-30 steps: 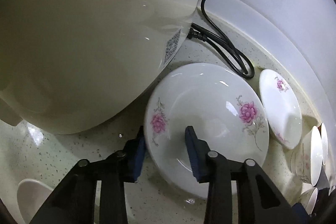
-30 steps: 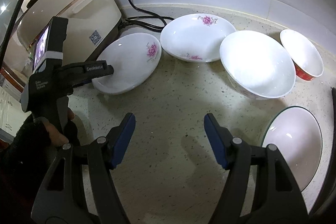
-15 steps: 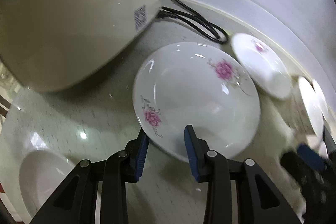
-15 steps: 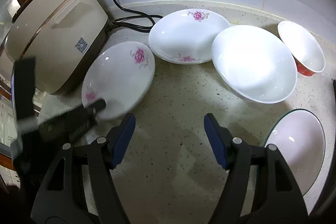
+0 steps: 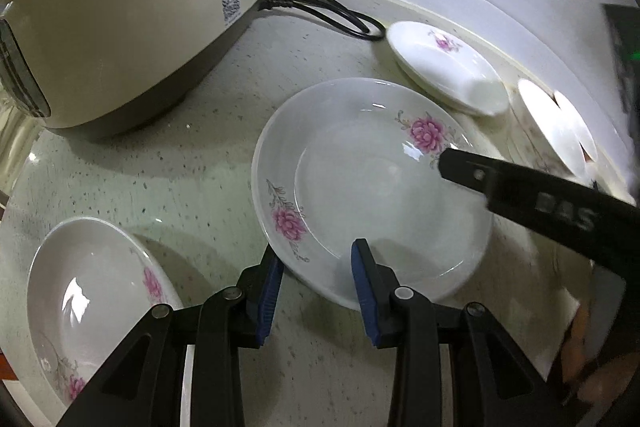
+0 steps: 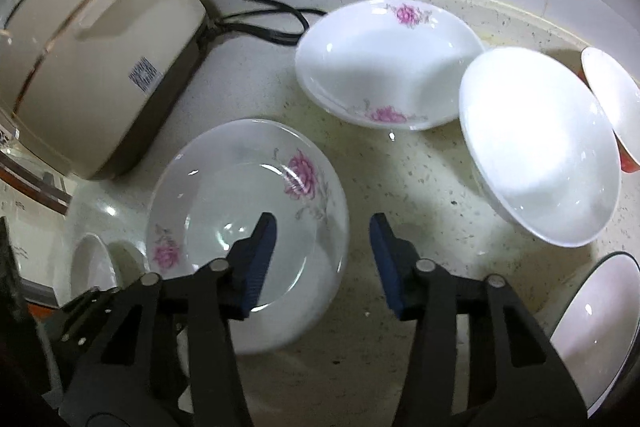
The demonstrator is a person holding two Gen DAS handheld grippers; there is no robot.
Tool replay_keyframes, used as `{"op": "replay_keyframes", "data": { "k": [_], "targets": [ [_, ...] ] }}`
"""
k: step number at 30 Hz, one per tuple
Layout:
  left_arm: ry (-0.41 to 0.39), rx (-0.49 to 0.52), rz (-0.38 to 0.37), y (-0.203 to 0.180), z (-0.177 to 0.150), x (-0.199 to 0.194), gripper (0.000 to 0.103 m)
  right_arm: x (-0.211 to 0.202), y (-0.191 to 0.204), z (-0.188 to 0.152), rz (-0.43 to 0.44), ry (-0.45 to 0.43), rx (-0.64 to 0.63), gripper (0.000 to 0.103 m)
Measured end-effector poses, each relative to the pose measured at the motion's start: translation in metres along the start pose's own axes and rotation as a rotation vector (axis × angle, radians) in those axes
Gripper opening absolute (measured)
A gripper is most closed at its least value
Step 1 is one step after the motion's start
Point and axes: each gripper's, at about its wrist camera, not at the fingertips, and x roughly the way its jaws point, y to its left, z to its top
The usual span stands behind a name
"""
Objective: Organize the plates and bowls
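Three floral plates (image 6: 248, 223) and three bowls (image 6: 536, 143), all empty, sit on the table (image 6: 400, 187). Left gripper (image 5: 316, 263) clamps one plate's rim; right gripper (image 6: 322, 247), just closing, straddles its opposite rim without touching.

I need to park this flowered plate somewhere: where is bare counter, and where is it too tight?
Bare counter lies ahead of the right gripper, bordered by the held plate, the second flowered plate and the large white bowl. Another patch runs along the rice cooker. The back right is crowded: bowls nearly touch.

text: "DAS" on right gripper (image 5: 560, 211) | QR code on rice cooker (image 5: 230, 3), unreadable
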Motion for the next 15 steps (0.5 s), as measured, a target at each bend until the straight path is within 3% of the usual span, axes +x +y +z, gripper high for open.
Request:
{"op": "replay_keyframes", "data": {
  "k": [1,3,6,11,15],
  "targets": [
    [0.002,0.009,-0.003,0.000,-0.001,0.000,0.037,0.003,-0.001,-0.002,-0.004,0.008,-0.003,0.045],
    [0.005,0.025,-0.010,-0.002,-0.003,-0.001,0.037,0.004,-0.005,-0.009,-0.015,0.004,-0.011,0.026],
    [0.021,0.020,-0.028,-0.001,-0.004,0.000,0.038,-0.002,-0.005,-0.018,-0.023,-0.012,-0.048,0.018],
    [0.036,-0.042,-0.057,0.008,0.000,-0.001,0.042,-0.021,-0.009,-0.043,-0.063,-0.030,-0.087,0.016],
    [0.025,-0.067,-0.055,0.014,0.001,-0.002,0.045,-0.033,-0.023,-0.058,-0.044,-0.015,-0.054,0.016]
  ]
}}
